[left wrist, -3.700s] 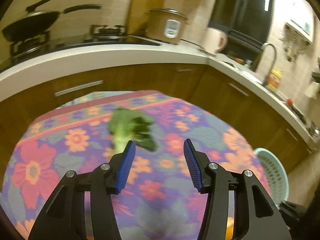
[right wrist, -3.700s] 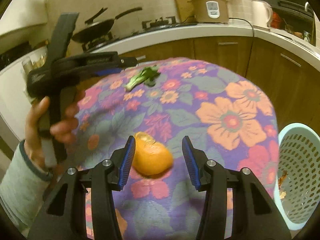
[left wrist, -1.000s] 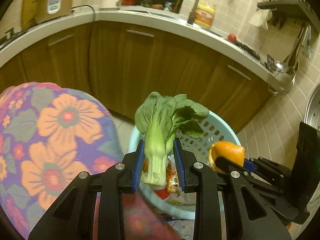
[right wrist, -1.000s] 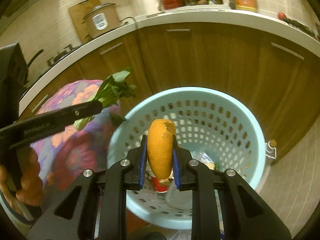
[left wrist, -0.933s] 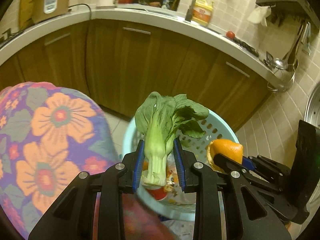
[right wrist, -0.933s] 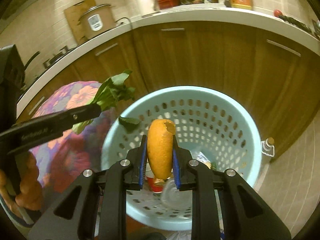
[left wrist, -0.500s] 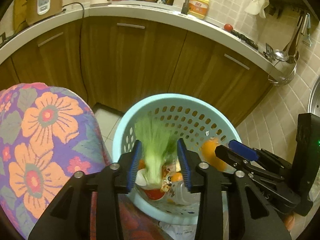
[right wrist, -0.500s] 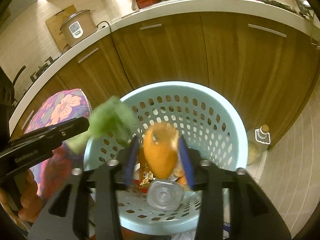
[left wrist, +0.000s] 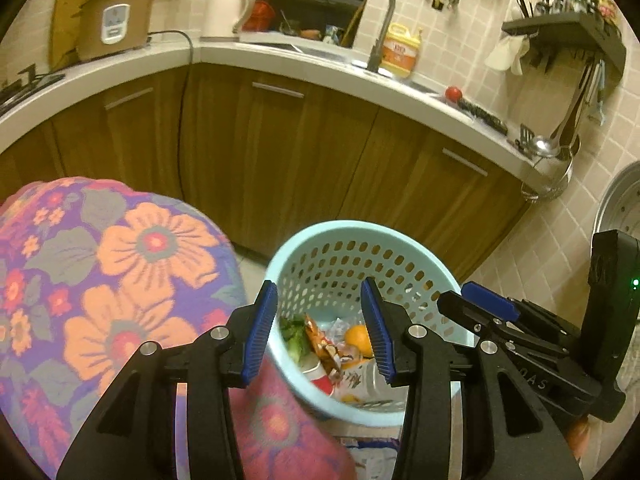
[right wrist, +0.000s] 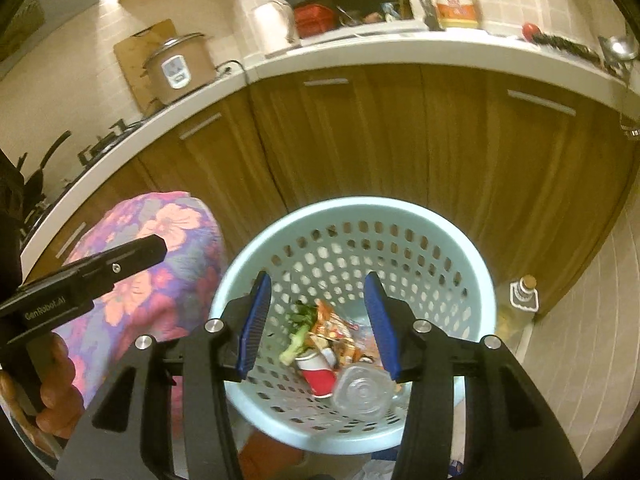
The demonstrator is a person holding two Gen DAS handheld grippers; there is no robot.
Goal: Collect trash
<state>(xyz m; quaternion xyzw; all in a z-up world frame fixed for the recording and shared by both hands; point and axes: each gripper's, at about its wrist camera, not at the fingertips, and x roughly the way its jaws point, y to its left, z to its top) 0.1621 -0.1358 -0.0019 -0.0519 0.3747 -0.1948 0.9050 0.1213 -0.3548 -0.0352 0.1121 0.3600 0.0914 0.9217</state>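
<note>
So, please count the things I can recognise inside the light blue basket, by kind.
Leafy vegetable: 1
Orange peel: 1
Red can: 1
Clear plastic bottle: 1
Snack wrapper: 1
Total: 5 in the basket; smaller scraps are unclear.

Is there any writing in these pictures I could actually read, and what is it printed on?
"GenRobot.AI": on the side of the left gripper, seen from the right wrist.
Right gripper: pale letters on its body, too unclear to read.
Yellow jug by the sink: label too blurred.
Rice cooker: panel too small.
</note>
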